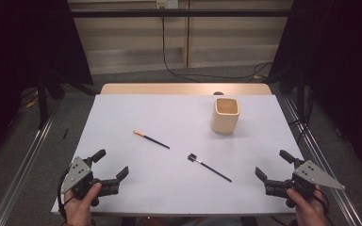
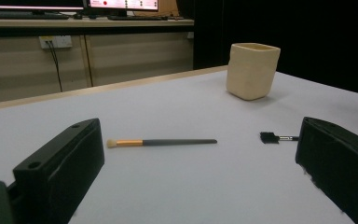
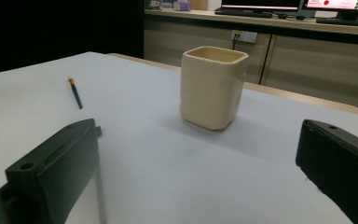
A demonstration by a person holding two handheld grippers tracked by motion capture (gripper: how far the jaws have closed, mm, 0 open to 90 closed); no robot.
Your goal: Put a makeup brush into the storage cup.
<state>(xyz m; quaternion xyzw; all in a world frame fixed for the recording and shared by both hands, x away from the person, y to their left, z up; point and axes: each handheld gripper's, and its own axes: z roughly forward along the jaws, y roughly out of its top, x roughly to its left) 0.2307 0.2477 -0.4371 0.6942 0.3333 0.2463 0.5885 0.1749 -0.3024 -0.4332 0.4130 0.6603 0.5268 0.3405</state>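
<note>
A cream square cup [image 1: 225,115] stands upright at the table's back right, and the right gripper view has this cup [image 3: 213,88] straight ahead. A thin brush with an orange ferrule [image 1: 151,139] lies left of centre; in the left gripper view this brush [image 2: 161,142] lies crosswise ahead. A black brush [image 1: 209,167] lies nearer the front, and its head [image 2: 269,137] peeks out beside one jaw. My left gripper [image 1: 112,163] rests open at the front left with nothing in it. At the front right, my right gripper [image 1: 270,163] is also open and holds nothing.
The white table top [image 1: 179,113] has a wooden strip [image 1: 184,88] along its far edge. Metal rails [image 1: 23,165] run along both sides on the floor. A cable [image 1: 169,66] trails over the carpet behind the table.
</note>
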